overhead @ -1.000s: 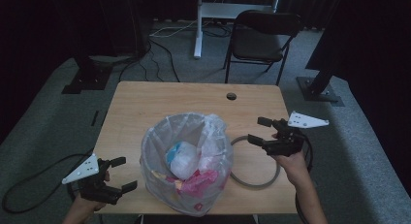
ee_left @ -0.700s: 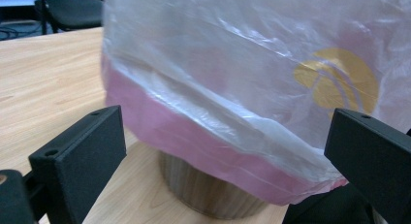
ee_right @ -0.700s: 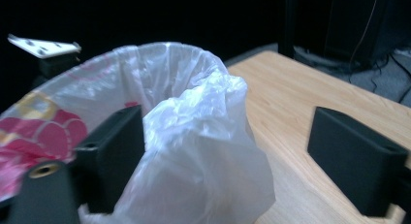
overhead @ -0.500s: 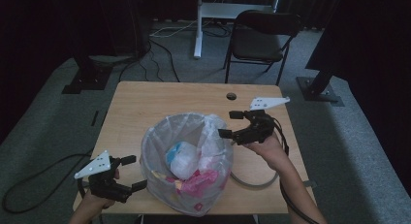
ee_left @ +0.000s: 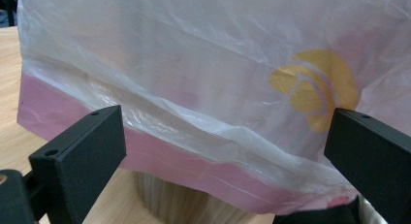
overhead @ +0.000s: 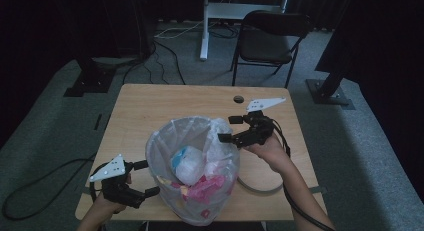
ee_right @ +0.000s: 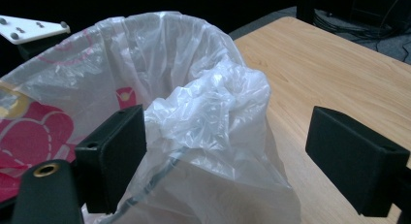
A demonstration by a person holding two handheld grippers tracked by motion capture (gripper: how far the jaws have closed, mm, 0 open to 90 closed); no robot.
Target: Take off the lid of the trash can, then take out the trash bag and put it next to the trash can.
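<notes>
A bin lined with a translucent plastic bag point(overhead: 192, 141) stands at the front middle of the wooden table point(overhead: 150, 111), holding crumpled white and pink rubbish. My right gripper point(overhead: 227, 128) is open at the bag's right rim. In the right gripper view its jaws straddle a bunched fold of the bag point(ee_right: 213, 107) without closing on it. My left gripper point(overhead: 147, 178) is open at the bag's lower left side. In the left gripper view the bag wall point(ee_left: 194, 64), with a pink band and a yellow mark, spans the gap between the jaws, close in front.
A grey hoop point(overhead: 260, 188) lies on the table right of the bin, under my right forearm. A small round hole point(overhead: 238, 98) sits near the table's far edge. A black chair point(overhead: 270, 41) and stand bases are on the floor beyond.
My right gripper has moved left and a little farther back, from beside the hoop to the bag's right rim. My left gripper has moved right, up against the bag's side.
</notes>
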